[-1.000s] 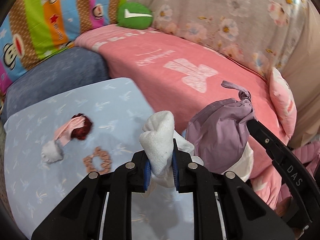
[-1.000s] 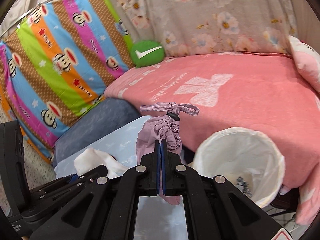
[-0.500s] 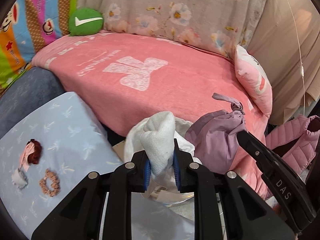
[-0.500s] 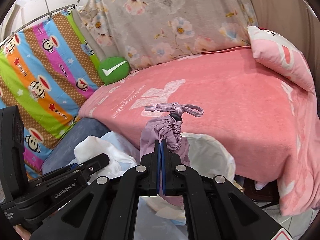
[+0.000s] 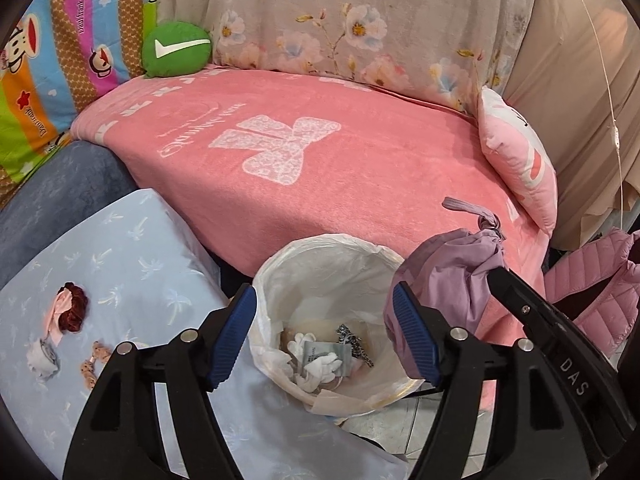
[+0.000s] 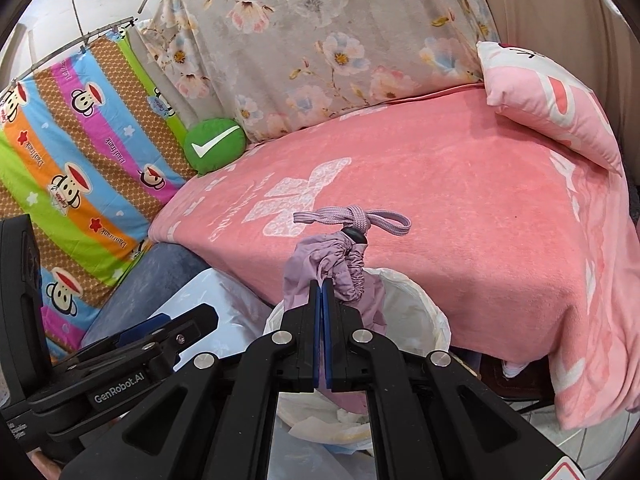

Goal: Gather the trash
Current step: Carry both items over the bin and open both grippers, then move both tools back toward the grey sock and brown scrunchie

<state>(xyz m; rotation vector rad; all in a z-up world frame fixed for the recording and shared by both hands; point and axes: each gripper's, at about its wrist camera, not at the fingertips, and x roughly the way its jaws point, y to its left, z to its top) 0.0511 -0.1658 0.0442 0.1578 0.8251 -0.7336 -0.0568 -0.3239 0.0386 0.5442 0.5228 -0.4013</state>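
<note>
A white-lined trash bin (image 5: 276, 280) stands between the pink bed and the light blue table. Crumpled white tissue (image 5: 320, 364) and other scraps lie inside it. My left gripper (image 5: 325, 340) is open and empty, directly above the bin. My right gripper (image 6: 321, 292) is shut on a lilac drawstring pouch (image 6: 340, 264) and holds it over the bin rim (image 6: 424, 308). The pouch also shows in the left wrist view (image 5: 448, 276). A dark red scrunchie with a pink cloth (image 5: 68, 310), a white wad (image 5: 42, 356) and a small brown item (image 5: 94, 358) lie on the table.
The light blue table (image 5: 132, 248) is at the left, the pink bed (image 5: 320, 168) behind the bin. A pink pillow (image 5: 516, 160), a green round cushion (image 5: 176, 48) and a pink quilted jacket (image 5: 592, 292) sit around. Tiled floor shows below the bin.
My left gripper has opened and the white tissue it held has dropped into the bin. Both grippers moved from the table toward the bin; the right still holds the pouch.
</note>
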